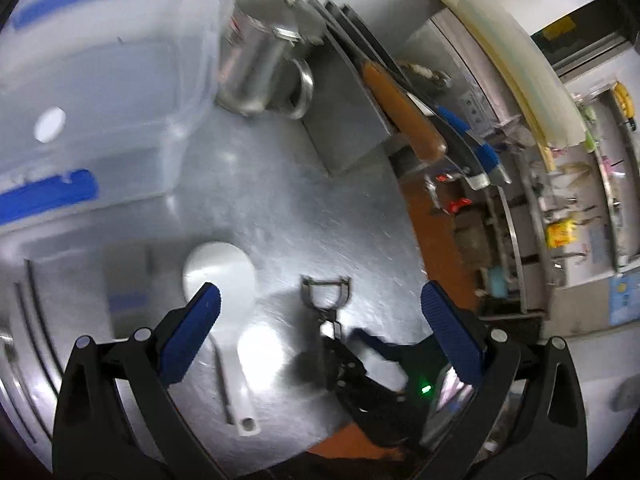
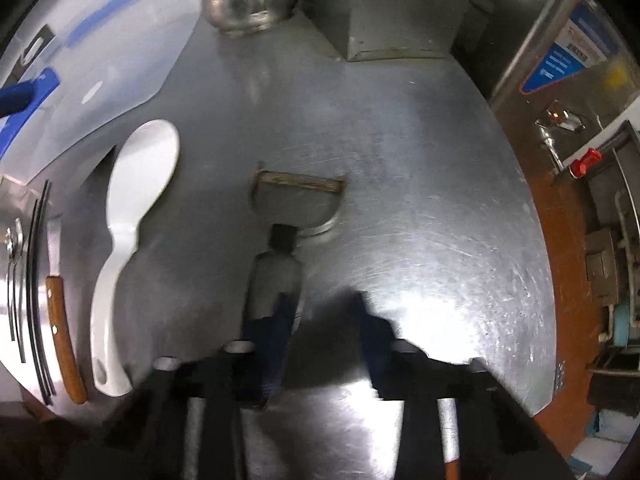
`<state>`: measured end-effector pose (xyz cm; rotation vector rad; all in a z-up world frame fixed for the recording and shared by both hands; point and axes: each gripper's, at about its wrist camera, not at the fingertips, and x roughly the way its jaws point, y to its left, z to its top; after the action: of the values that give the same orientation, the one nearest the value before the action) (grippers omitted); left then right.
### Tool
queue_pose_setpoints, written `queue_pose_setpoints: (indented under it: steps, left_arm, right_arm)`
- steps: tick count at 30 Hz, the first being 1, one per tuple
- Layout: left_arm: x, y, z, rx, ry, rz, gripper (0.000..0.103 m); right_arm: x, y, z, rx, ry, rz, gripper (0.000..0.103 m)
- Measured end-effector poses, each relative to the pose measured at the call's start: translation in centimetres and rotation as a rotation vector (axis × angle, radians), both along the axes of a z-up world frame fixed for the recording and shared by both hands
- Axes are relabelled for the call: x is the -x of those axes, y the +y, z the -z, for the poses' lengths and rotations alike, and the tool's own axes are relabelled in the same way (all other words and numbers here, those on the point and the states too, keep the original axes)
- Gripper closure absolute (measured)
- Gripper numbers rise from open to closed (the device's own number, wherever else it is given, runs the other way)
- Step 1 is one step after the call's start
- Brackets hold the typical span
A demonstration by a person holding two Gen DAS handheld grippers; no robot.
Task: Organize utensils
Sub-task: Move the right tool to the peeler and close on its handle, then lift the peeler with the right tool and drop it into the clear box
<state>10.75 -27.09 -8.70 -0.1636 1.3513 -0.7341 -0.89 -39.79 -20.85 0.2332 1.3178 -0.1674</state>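
A metal Y-peeler (image 2: 292, 208) lies on the steel counter (image 2: 420, 160), its handle between the fingers of my right gripper (image 2: 316, 320), which is open around it. The peeler also shows in the left wrist view (image 1: 326, 300), with the right gripper (image 1: 360, 352) behind it. A white rice paddle (image 2: 132, 216) lies left of the peeler; it also shows in the left wrist view (image 1: 224, 280). A wooden-handled knife (image 2: 60, 312) lies further left. My left gripper (image 1: 320, 312) is open and empty, above the paddle and peeler.
A clear plastic bin with blue latches (image 1: 100, 92) stands at the left. A steel mug (image 1: 260, 60) and a steel knife block with knives (image 1: 360, 92) stand at the back. Forks (image 2: 14, 264) lie at the far left. The counter edge drops to an orange floor (image 2: 568, 280) on the right.
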Motion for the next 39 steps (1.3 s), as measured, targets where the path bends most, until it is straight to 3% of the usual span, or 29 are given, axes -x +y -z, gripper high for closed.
queue_pose_setpoints:
  steps: [7, 14, 17, 19, 21, 23, 25, 27, 29, 33, 37, 39]
  left_arm:
    - [-0.1, -2.6, 2.8, 0.083, 0.145, 0.071, 0.006]
    - [1.6, -5.6, 9.4, 0.090, 0.402, 0.091, 0.006]
    - [2.3, -6.6, 11.1, 0.091, 0.456, 0.094, 0.006]
    - [2.8, -7.3, 11.6, 0.080, 0.441, 0.104, 0.007]
    - [3.1, -7.9, 11.9, 0.064, 0.415, 0.108, 0.015]
    - [3.3, -8.4, 12.4, 0.053, 0.414, 0.097, 0.051]
    - [3.6, -8.9, 13.1, 0.011, 0.401, 0.122, 0.067]
    - [3.5, -8.8, 13.6, 0.001, 0.414, 0.137, 0.074]
    - [3.6, -9.0, 14.3, 0.001, 0.423, 0.141, 0.090]
    - [3.4, -8.3, 13.0, 0.073, 0.405, 0.133, 0.093]
    - [2.4, -6.5, 7.2, 0.175, 0.274, 0.134, 0.093]
    - [0.9, -4.4, 2.5, 0.246, 0.160, 0.110, 0.093]
  right_arm:
    - [1.7, 0.3, -0.3, -0.050, 0.009, 0.055, 0.101]
    - [4.5, -2.4, -1.2, -0.291, -0.040, 0.184, 0.101]
    - [5.5, -3.2, -1.4, -0.360, -0.051, 0.208, 0.101]
    - [6.1, -3.5, -1.5, -0.379, -0.051, 0.213, 0.101]
    - [6.2, -4.1, -1.2, -0.389, -0.053, 0.220, 0.101]
    - [6.8, -4.3, -1.2, -0.393, -0.051, 0.224, 0.101]
    - [7.3, -4.5, -1.1, -0.403, -0.050, 0.225, 0.101]
    - [7.7, -4.7, -0.9, -0.407, -0.050, 0.230, 0.101]
    - [7.8, -5.1, -0.9, -0.407, -0.052, 0.240, 0.101]
    - [8.2, -5.5, -3.1, -0.405, -0.092, 0.235, 0.101]
    - [6.8, -4.4, -8.7, -0.344, -0.207, 0.158, 0.101]
    - [5.3, -3.4, -12.3, -0.309, -0.281, 0.094, 0.101]
